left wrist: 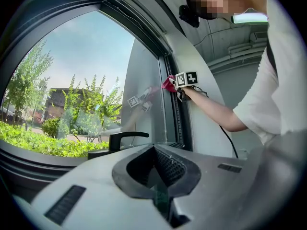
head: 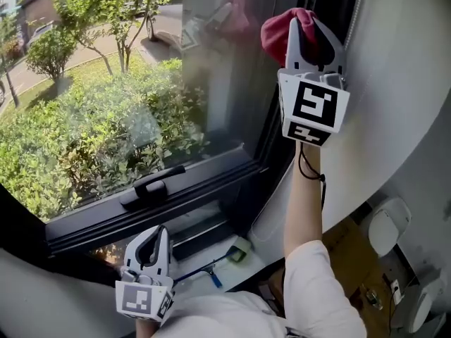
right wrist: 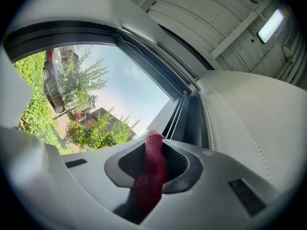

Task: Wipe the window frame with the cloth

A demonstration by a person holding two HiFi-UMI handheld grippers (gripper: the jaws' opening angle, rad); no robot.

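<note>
The left gripper (head: 156, 236) hangs low, jaws together and empty, while the right gripper (head: 310, 30) pinches the cloth (head: 279, 35) at the frame (head: 271, 122).

Red cloth (head: 280, 32) (black frame (head: 211, 180)).

I cannot confirm whether the cloth (head: 278, 34) touches the window frame (head: 268, 129): the right tongs (head: 313, 37) mask the contact from the head view. In the right gripper view, the cloth's lower end disappears between the jaws. A green item (head: 239, 253) below the frame is too small to identify.
</note>
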